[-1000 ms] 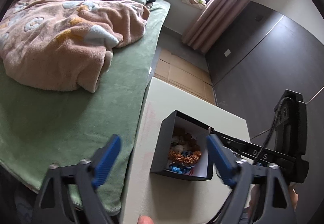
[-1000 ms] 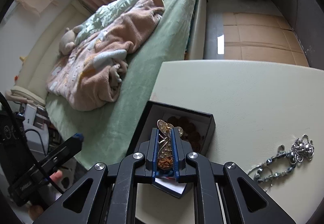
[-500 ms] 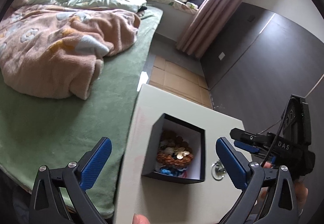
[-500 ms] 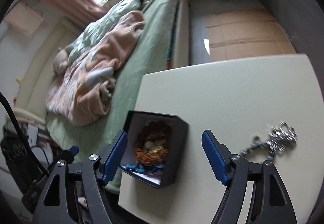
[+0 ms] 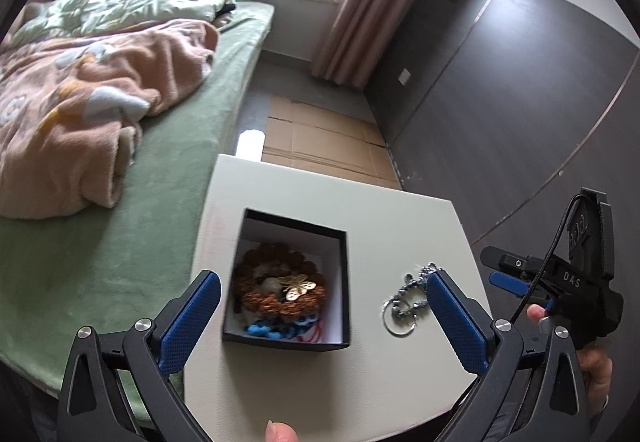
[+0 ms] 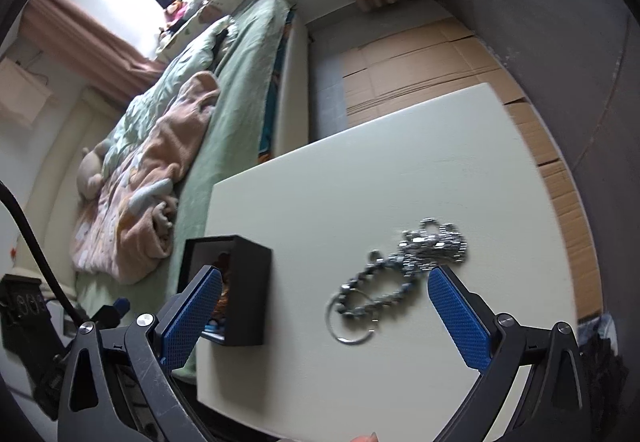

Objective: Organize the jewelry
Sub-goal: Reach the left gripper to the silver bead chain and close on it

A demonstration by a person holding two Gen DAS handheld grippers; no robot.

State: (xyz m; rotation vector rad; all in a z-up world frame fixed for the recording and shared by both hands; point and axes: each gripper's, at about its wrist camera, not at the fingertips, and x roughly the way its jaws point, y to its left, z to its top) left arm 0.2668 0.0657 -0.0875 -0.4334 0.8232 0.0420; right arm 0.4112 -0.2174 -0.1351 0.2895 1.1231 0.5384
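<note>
A black open box (image 5: 344,274) stands on the white table (image 5: 320,194). It holds a brown bead bracelet (image 5: 264,302), a gold butterfly piece (image 5: 298,287) and blue beads (image 5: 260,331). A silver chain with a ring (image 5: 404,306) lies on the table right of the box. My left gripper (image 5: 320,322) is open and empty above the box. My right gripper (image 6: 326,316) is open and empty, with the silver chain (image 6: 404,266) between its fingers and the box (image 6: 248,294) at its left finger. The right gripper also shows in the left wrist view (image 5: 516,278).
A bed with a green sheet (image 5: 120,234) and a pink blanket (image 5: 80,98) lies left of the table. Flattened cardboard (image 5: 320,138) covers the floor beyond the table. A dark wall (image 5: 500,102) stands at the right.
My right gripper let go of the gold butterfly piece into the box, opened, and moved right over the silver chain. My left gripper drew back and stays open.
</note>
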